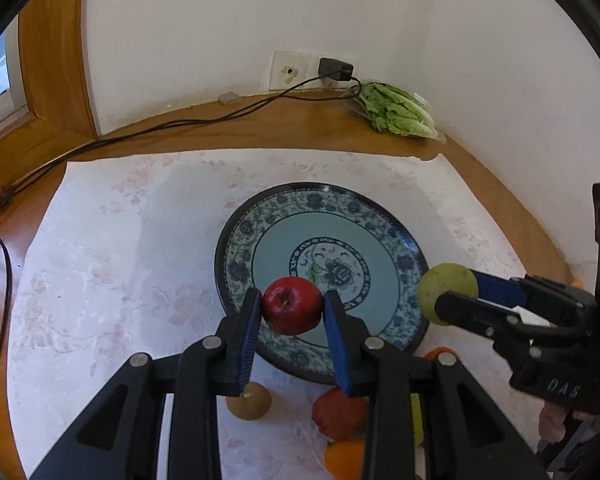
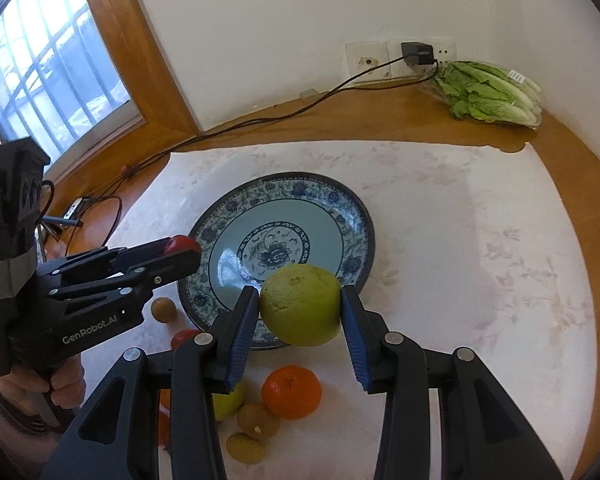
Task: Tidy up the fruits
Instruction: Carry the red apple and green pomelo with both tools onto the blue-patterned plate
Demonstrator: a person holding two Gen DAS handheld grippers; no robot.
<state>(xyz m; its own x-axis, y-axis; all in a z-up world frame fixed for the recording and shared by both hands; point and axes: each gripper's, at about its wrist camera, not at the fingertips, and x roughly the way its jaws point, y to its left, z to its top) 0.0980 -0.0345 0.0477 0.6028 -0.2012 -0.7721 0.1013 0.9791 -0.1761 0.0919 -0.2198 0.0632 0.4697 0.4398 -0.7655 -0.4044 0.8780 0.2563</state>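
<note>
While both hover over the plate (image 1: pixel 236 240), left gripper (image 1: pixel 292 312) pinching red apple (image 1: pixel 292 304) — right gripper (image 2: pixel 300 312) pinching green citrus (image 2: pixel 300 304)

- A round blue-patterned ceramic plate (image 2: pixel 220 216) sits mid-cloth on the white floral tablecloth (image 2: pixel 480 240) covering the wooden desk (image 2: pixel 380 120).
- A bagged head of green lettuce (image 2: pixel 488 92) lies at the desk's far right corner, below the white wall socket (image 2: pixel 366 62).
- A small orange mandarin (image 2: pixel 292 392) and brown round fruits (image 2: pixel 258 422) lie near the desk's front edge, before the plate.
</note>
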